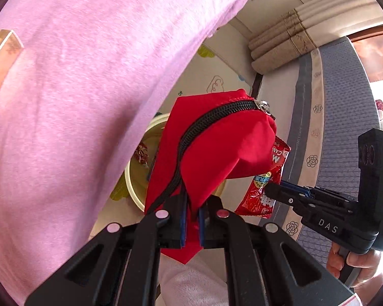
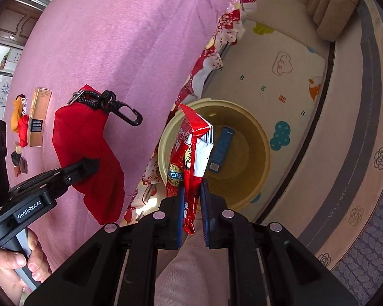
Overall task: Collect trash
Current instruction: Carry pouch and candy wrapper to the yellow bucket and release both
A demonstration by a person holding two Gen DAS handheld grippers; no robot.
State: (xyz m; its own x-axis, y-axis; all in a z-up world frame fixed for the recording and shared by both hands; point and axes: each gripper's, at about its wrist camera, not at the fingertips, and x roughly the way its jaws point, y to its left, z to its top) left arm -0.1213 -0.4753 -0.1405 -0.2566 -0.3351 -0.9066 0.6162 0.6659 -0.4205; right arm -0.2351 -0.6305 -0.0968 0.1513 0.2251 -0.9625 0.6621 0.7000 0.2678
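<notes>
One bench (image 2: 120,33) draped in a pink cloth fills the left side. Beside it on the floor stands one cream bin (image 2: 264,137), with one blue box (image 2: 222,150) lying inside. One red zip pouch (image 1: 217,148) hangs clenched in the left gripper (image 1: 190,225). One red snack wrapper (image 2: 189,163) dangles above the bin, pinched in the right gripper (image 2: 192,219). Two hands are visible, one holding each gripper's handle.
</notes>
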